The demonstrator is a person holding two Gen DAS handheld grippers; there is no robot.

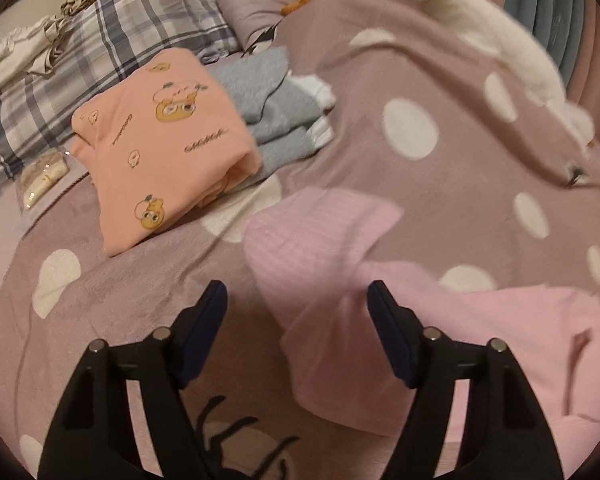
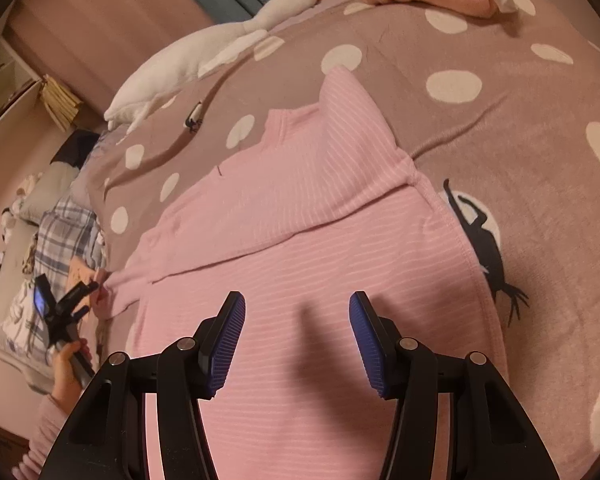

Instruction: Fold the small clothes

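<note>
left gripper (image 1: 298, 300) hangs released over the bed, jaws spread wide and nothing between the pads, with the pink striped top (image 1: 340, 264) lying just ahead of it and running off to the lower right of its frame. right gripper (image 2: 298, 312) sits about half open above the same top (image 2: 300, 220), pads clear of the cloth, casting a soft shadow onto the stripes. so neither one is grasping anything right now.

the top lies flat on the spotted blanket (image 2: 500, 128), one sleeve already folded across the chest in a diagonal band from centre right to lower left of the right wrist frame. its long axis runs from the collar at the upper middle down toward the hem under the right gripper. the far edge of the top reaches the left of that frame, where the left gripper shows, small, in the person's hand (image 2: 70, 360).

that's the key relation: the hem is nearest the right gripper, the side edge nearest the left. my read is the next fold wants the other side brought in.

finished pieces wait at the upper left of the left wrist frame: a peach printed top (image 1: 160, 140) against a folded grey garment (image 1: 276, 112).
</note>
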